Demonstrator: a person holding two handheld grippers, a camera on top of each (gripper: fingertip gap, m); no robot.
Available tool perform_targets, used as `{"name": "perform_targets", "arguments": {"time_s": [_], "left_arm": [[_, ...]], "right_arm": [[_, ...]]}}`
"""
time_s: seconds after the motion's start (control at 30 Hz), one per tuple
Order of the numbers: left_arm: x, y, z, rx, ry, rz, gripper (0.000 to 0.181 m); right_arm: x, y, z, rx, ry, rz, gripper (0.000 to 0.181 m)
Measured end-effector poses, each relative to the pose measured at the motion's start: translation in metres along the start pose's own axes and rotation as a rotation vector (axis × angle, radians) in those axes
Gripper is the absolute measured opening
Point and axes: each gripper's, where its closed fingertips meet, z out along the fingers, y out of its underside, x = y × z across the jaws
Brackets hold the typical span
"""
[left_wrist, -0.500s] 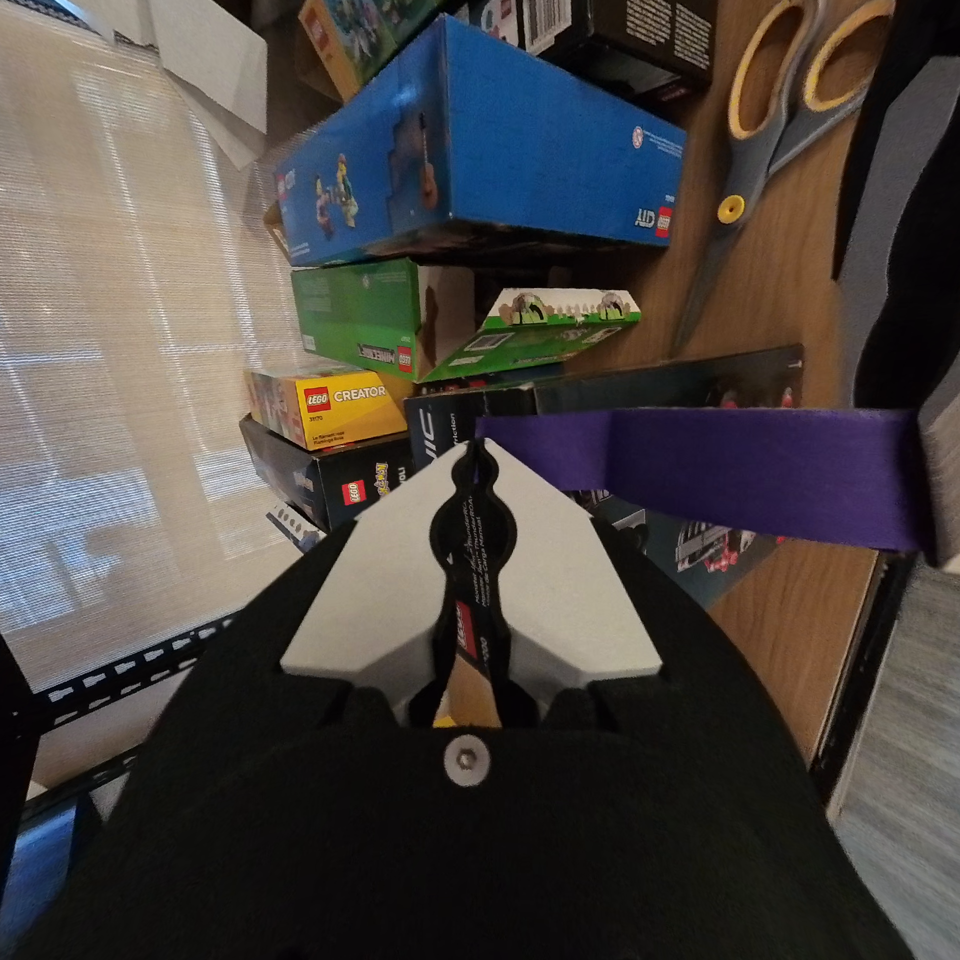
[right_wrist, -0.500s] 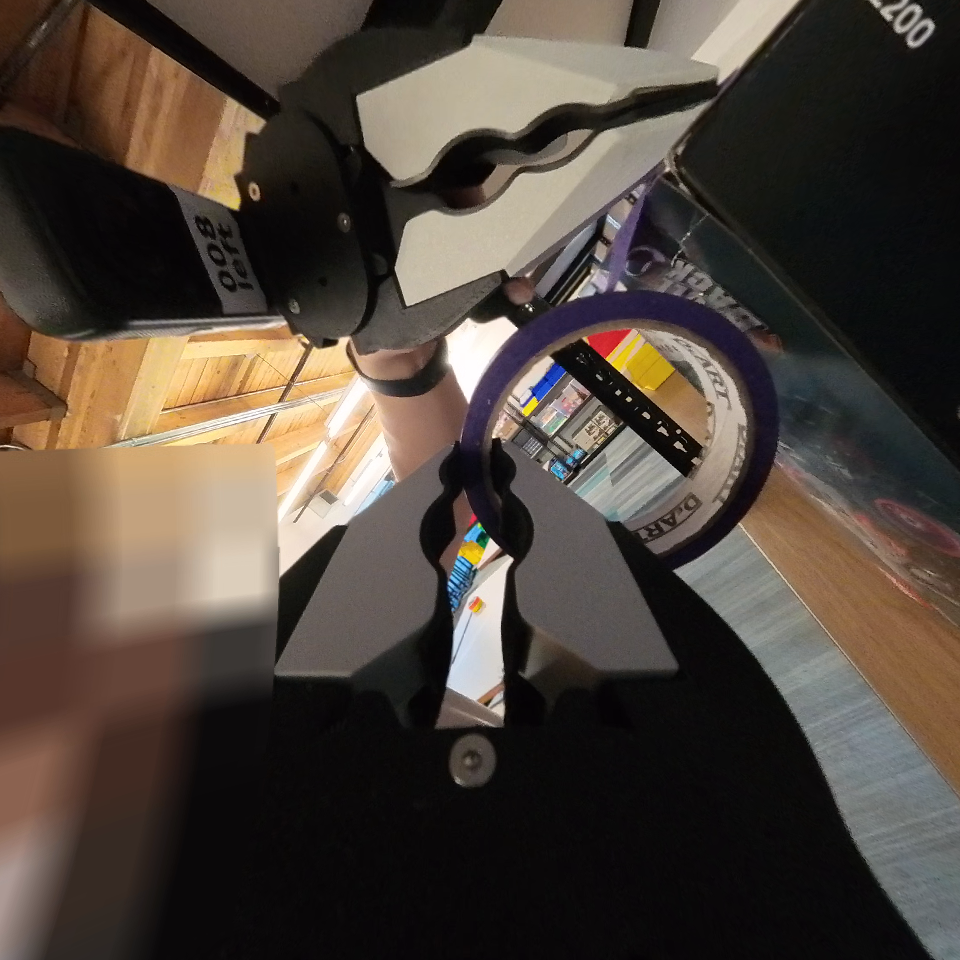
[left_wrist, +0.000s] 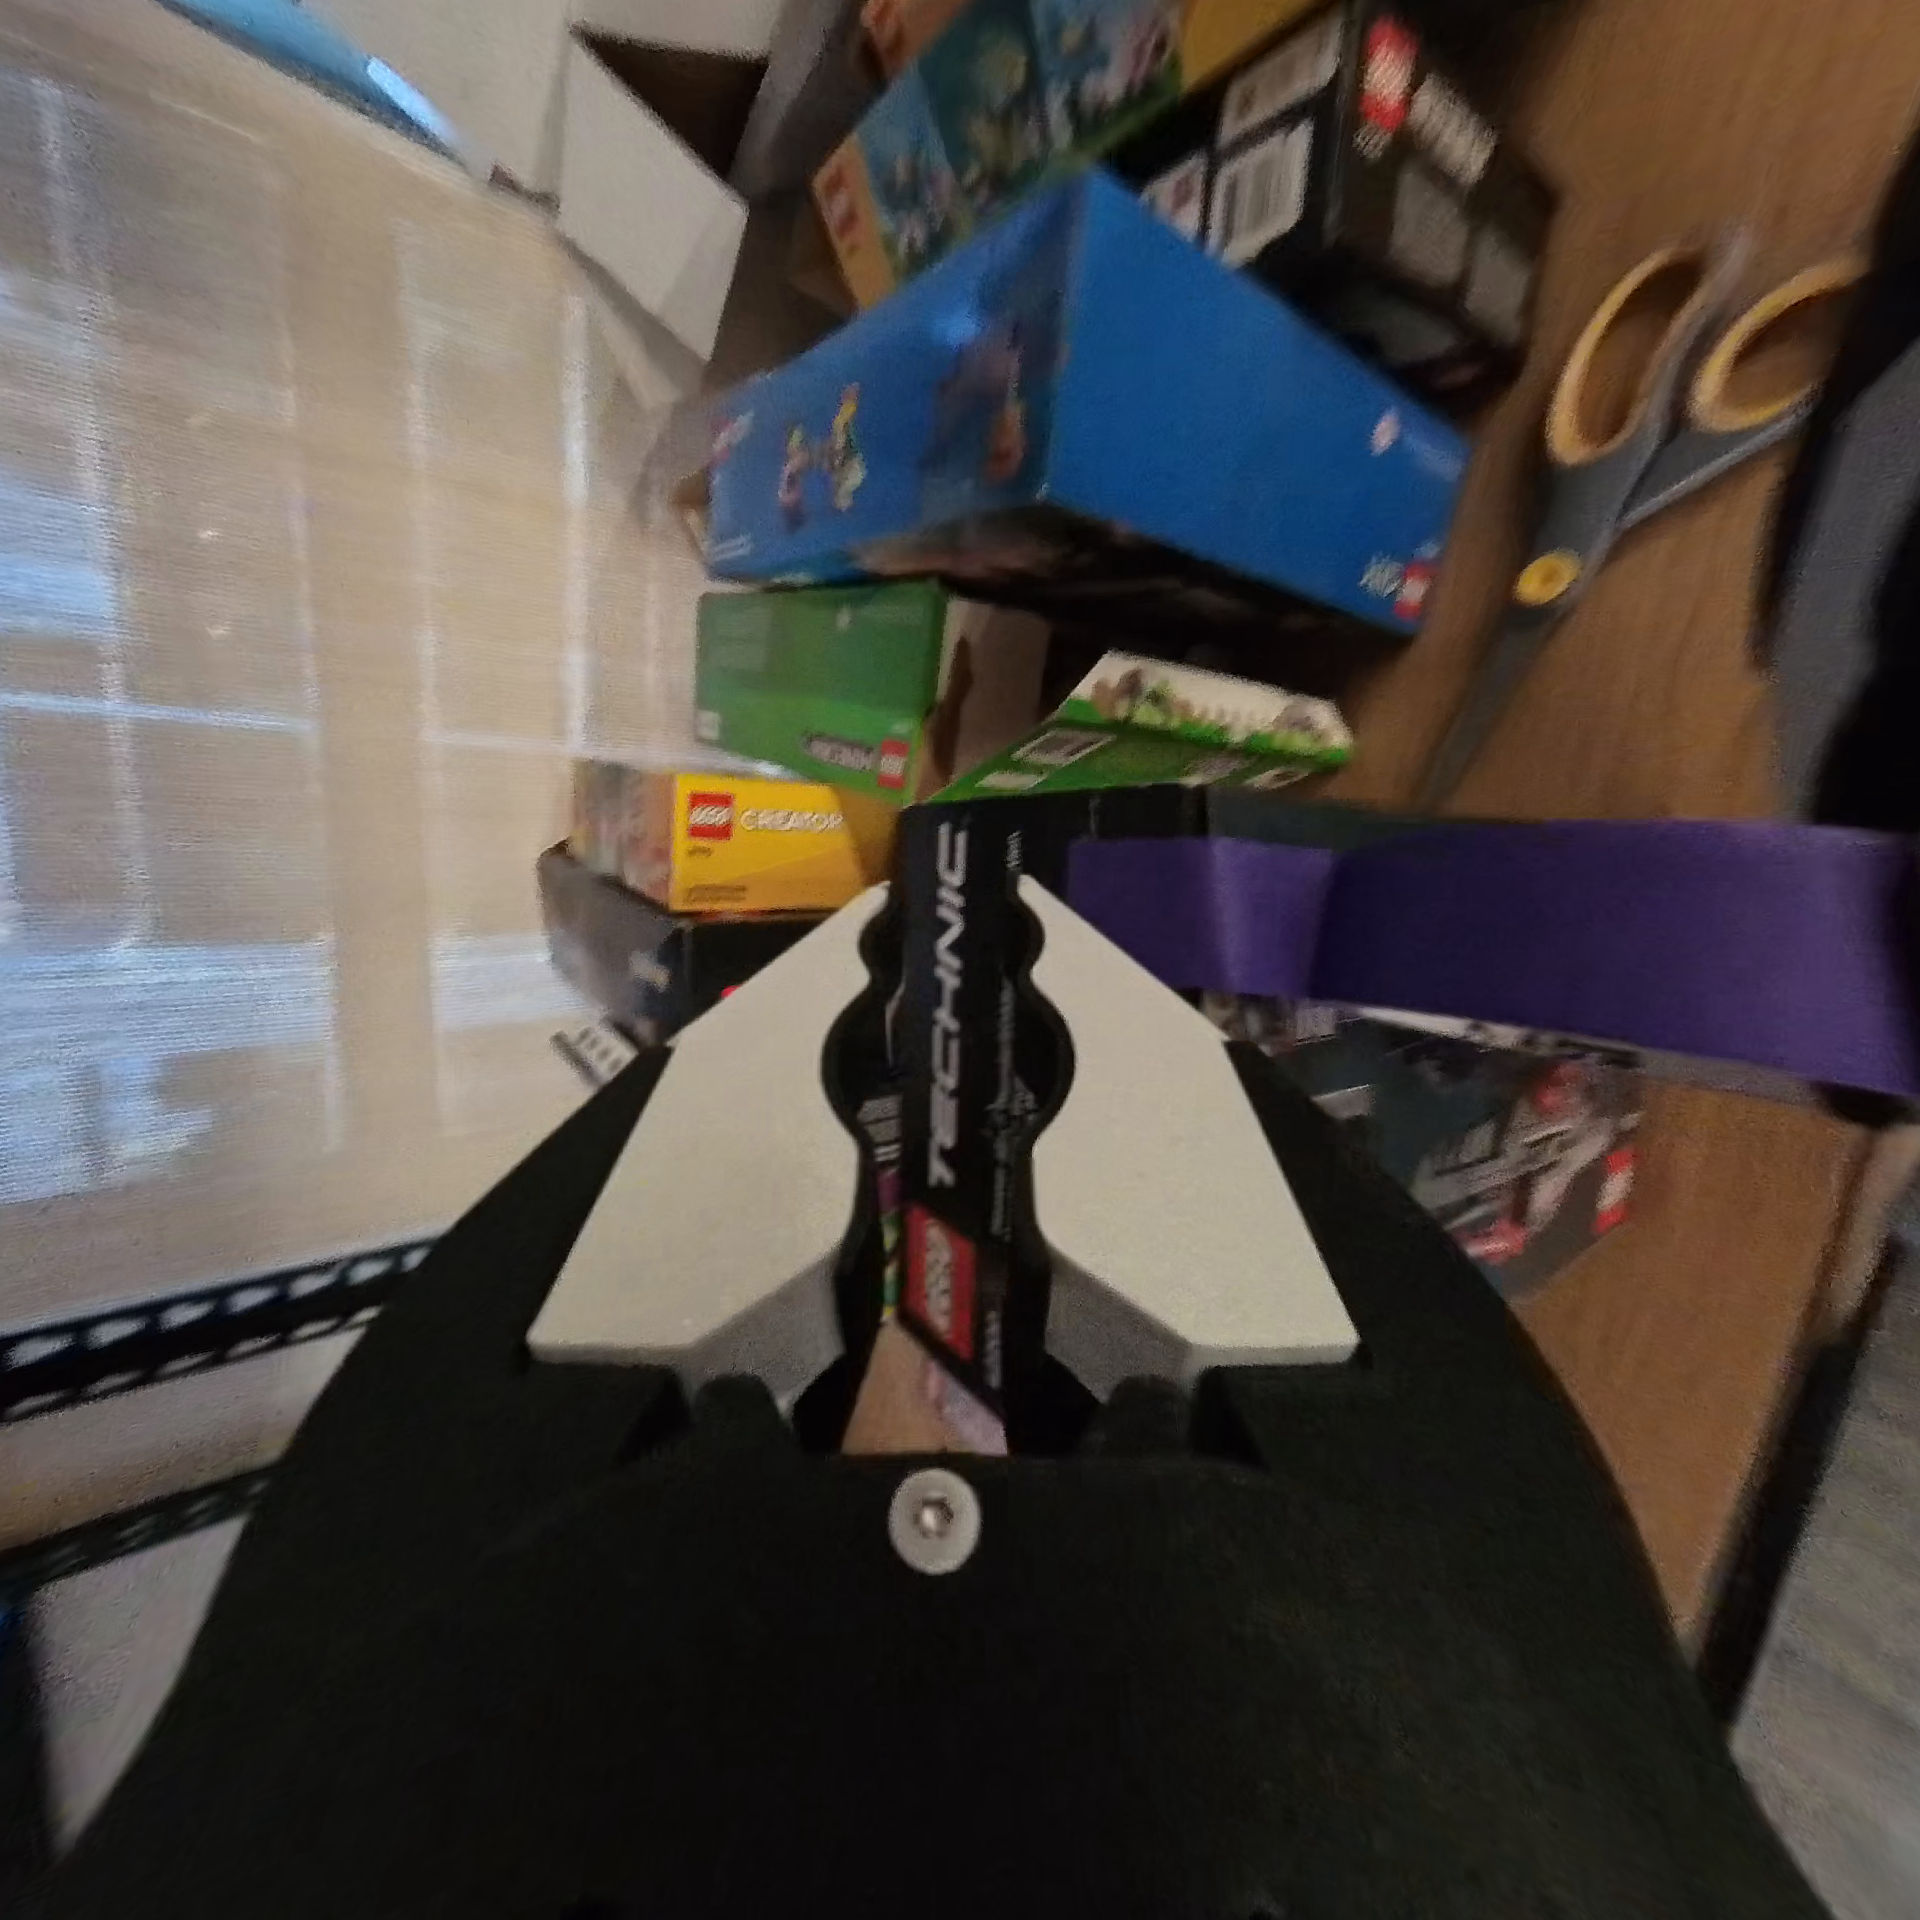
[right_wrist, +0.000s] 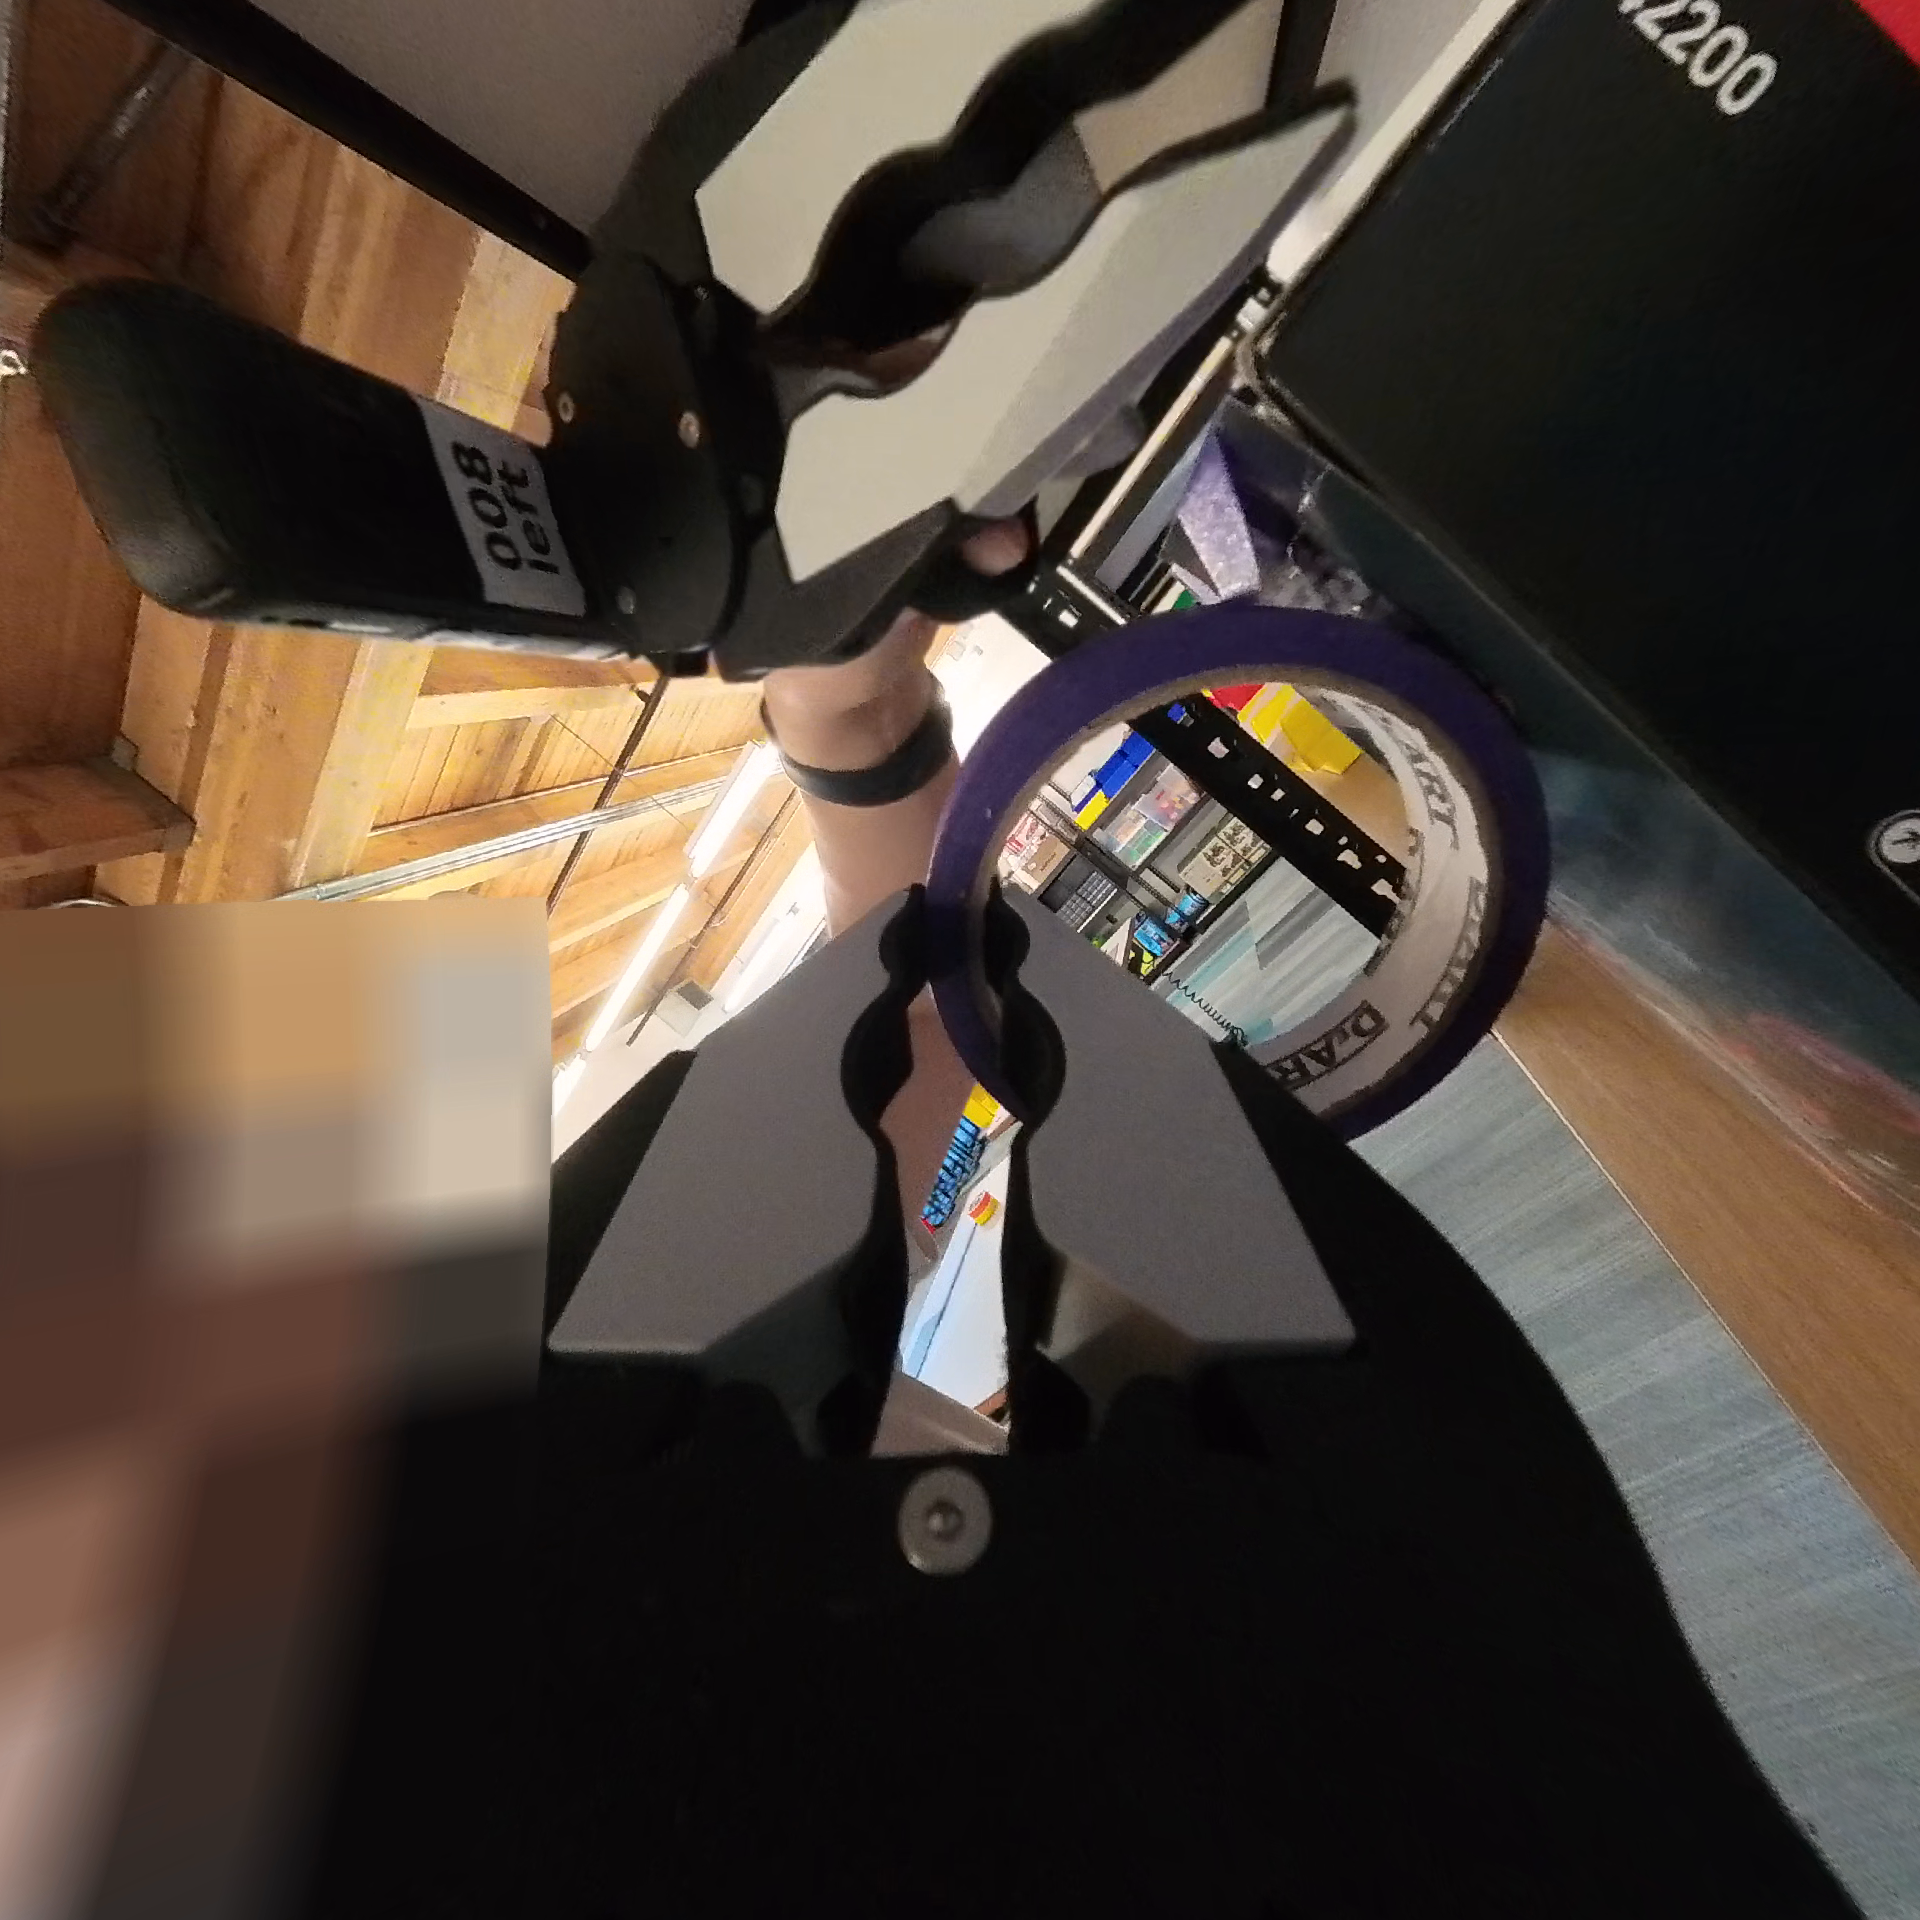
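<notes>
Left gripper (left_wrist: 951, 914) stands slightly parted, empty, nearest the black box (left_wrist: 940, 1039). Right gripper (right_wrist: 951, 940) pinches the purple tape roll (right_wrist: 1236, 873) at frame centre; strip (left_wrist: 1558, 925) spans right, stuck to the box. Risk: a hard pull peels the strip's end off.

Stacked boxes (left_wrist: 1049, 468) block ahead; scissors (left_wrist: 1621, 457) lie right.

We see the left gripper (left_wrist: 951, 914) with pale grey wavy-edged fingers (left_wrist: 727, 1164), a black body and silver screw; the right gripper (right_wrist: 951, 935) has darker grey fingers (right_wrist: 1153, 1174). A black wristband (right_wrist: 868, 774) is worn.
</notes>
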Motion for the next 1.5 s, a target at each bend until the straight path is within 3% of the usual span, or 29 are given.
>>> {"name": "perform_targets", "arguments": {"time_s": [0.1,0.33,0.4,0.47,0.87,1.03,1.2,1.37,1.5], "left_arm": [[0.012,-0.004,0.001,0.029,0.046,-0.004,0.014],[0.011,-0.005,0.013,0.004,-0.125,0.139,0.0],[0.008,-0.007,0.011,0.012,-0.195,0.183,0.0],[0.005,-0.01,0.007,0.025,-0.229,0.186,0.013],[0.021,-0.013,-0.018,0.129,0.05,-0.067,0.023],[0.022,-0.004,-0.013,0.092,0.011,-0.015,0.011],[0.022,-0.008,-0.018,0.12,0.036,-0.051,0.02],[0.014,-0.001,-0.018,0.121,0.013,-0.068,0.023],[0.025,-0.006,-0.033,0.198,0.141,-0.143,0.036]], "right_arm": [[0.0,0.001,0.001,-0.001,0.002,0.002,0.008],[0.001,0.001,-0.001,0.006,0.002,0.007,0.008],[0.001,0.001,-0.001,0.004,-0.003,0.011,0.008],[0.001,0.002,-0.001,-0.001,-0.001,0.014,0.008],[0.004,0.005,-0.001,-0.053,0.072,0.013,0.009],[0.004,0.005,-0.004,-0.082,0.097,0.068,0.009],[0.004,0.003,-0.004,-0.098,0.1,0.193,0.009],[0.008,0.005,-0.005,-0.127,0.157,0.177,0.01],[0.008,0.005,-0.006,-0.128,0.157,0.177,0.01]]}}
